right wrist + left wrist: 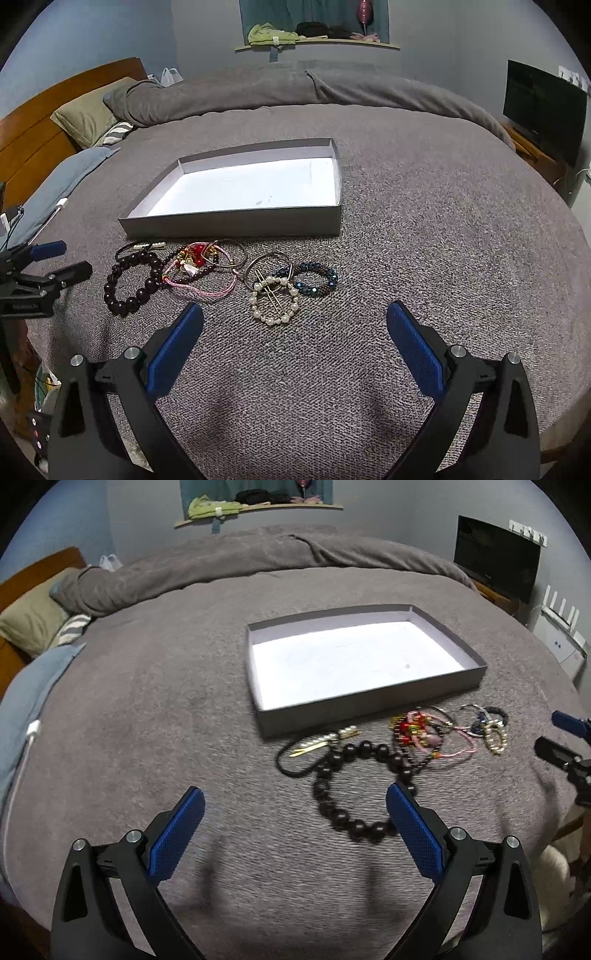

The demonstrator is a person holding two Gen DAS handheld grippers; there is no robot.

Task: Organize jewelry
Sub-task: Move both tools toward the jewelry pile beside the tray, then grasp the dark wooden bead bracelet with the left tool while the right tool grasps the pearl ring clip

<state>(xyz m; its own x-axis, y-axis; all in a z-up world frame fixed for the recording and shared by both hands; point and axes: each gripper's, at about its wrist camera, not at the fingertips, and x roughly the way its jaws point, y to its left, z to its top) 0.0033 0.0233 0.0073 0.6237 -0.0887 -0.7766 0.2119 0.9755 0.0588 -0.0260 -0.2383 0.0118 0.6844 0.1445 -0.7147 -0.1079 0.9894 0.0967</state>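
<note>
A shallow grey box with a white floor lies on the grey bed cover; it also shows in the right wrist view. In front of it lies a heap of jewelry: a dark wooden bead bracelet, a black hair tie with pearl clip, red and pink cord bracelets, a pearl ring clip and a blue bead bracelet. My left gripper is open, hovering just short of the wooden bracelet. My right gripper is open, just short of the pearl clip.
Pillows and a wooden headboard lie at the left. A rolled grey duvet runs along the far side. A dark TV stands at the right. The other gripper shows at each view's edge.
</note>
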